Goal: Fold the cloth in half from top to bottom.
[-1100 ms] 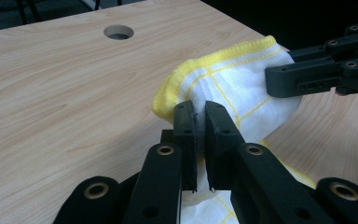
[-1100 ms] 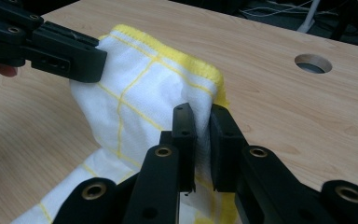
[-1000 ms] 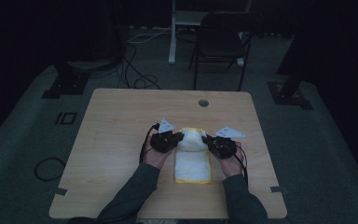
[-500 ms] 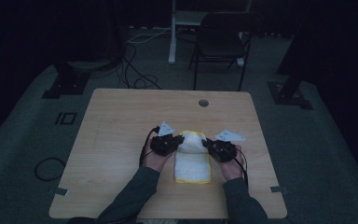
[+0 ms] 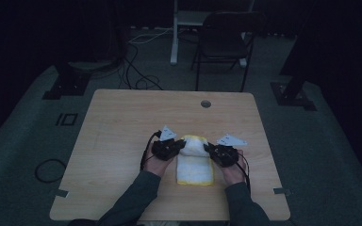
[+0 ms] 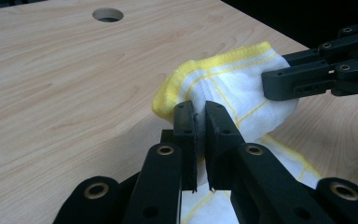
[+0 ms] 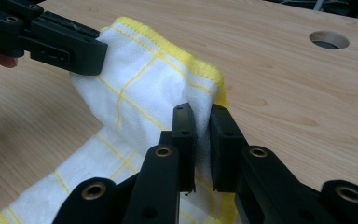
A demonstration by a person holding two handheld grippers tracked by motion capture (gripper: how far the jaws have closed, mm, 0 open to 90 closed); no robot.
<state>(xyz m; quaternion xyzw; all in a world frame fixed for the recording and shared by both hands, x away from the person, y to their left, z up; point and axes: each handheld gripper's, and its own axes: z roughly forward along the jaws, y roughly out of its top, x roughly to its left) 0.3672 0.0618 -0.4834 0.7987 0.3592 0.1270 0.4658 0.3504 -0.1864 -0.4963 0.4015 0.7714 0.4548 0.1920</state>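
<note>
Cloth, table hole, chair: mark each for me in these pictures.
cloth [image 5: 195,167], high view, on the flat white part lying on the table.
table hole [image 6: 107,15], left gripper view, on the dark opening.
chair [image 5: 224,44], high view, on the seat beyond the table.

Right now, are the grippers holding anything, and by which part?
Both hold the white cloth with yellow grid lines and yellow edging. The left gripper and the right gripper each pinch its raised far end, at opposite sides.
</note>
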